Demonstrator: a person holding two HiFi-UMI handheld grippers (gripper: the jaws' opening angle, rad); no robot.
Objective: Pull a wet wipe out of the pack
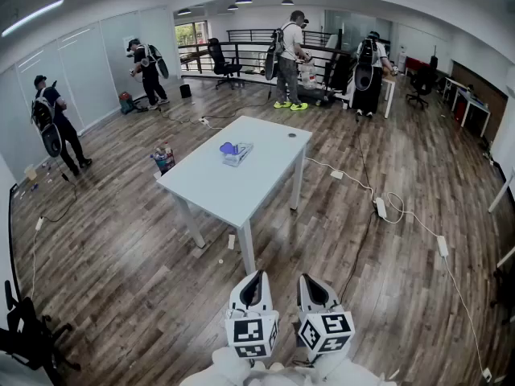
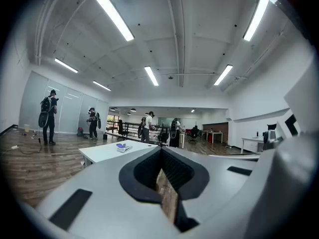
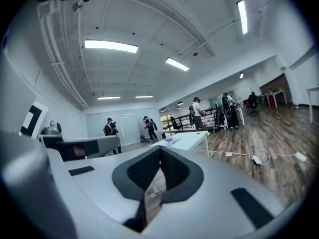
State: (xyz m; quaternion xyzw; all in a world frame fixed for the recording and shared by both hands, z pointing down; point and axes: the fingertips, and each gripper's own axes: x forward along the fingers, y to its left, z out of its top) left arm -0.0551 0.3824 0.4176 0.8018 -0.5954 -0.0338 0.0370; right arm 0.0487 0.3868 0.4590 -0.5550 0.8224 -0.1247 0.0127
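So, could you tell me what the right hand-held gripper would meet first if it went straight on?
Probably the white table; nothing but open floor seems to lie before it, though depth is unclear.

Wet wipe pack [image 1: 238, 153], purple-lidded, flat on white table [image 1: 241, 187]

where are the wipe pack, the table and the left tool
wipe pack [image 1: 238, 153]: head view, middle of the pack
table [image 1: 241, 187]: head view, bare part of the top
left tool [image 1: 254, 280]: head view, between its tips
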